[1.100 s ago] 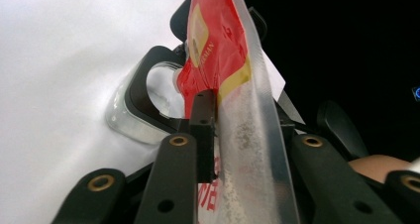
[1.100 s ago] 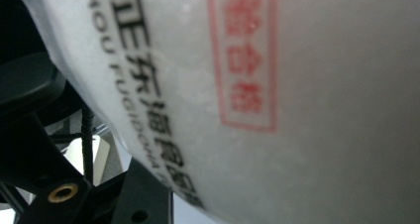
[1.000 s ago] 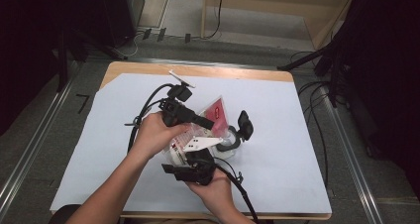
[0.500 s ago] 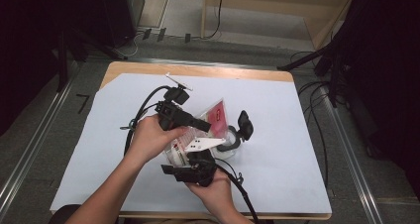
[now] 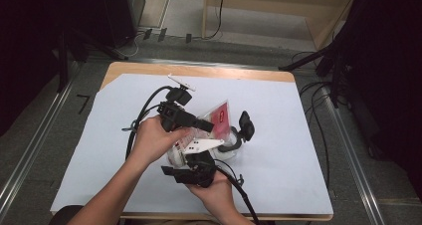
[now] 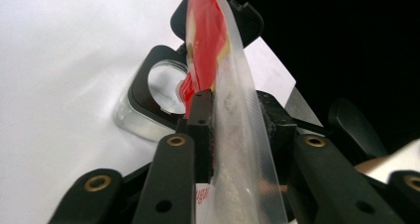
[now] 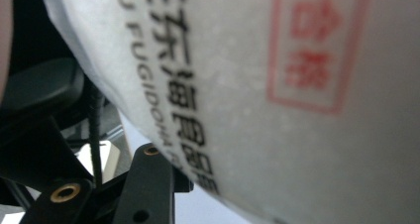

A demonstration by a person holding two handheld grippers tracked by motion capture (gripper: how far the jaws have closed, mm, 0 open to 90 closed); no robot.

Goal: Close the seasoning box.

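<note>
Both our grippers on a bag above a glass jar

Our left gripper (image 6: pixel 233 115) has its jaws, which have just been opening a little, around the clear bag (image 6: pixel 237 135) with the red label, the pads touching its sides. Our right gripper (image 5: pixel 191 168) is at the bag's lower end; we cannot tell how its jaws stand. The bag hangs tilted just above the glass jar (image 6: pixel 158 87), on the white sheet (image 5: pixel 298 150) covering the table.

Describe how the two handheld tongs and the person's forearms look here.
Both tongs, left and right, are black, each trailing a black cable. The left one's jaws carry brass-coloured rivets and ribbed pads. The forearms are bare, with no sleeves in the high view.
</note>
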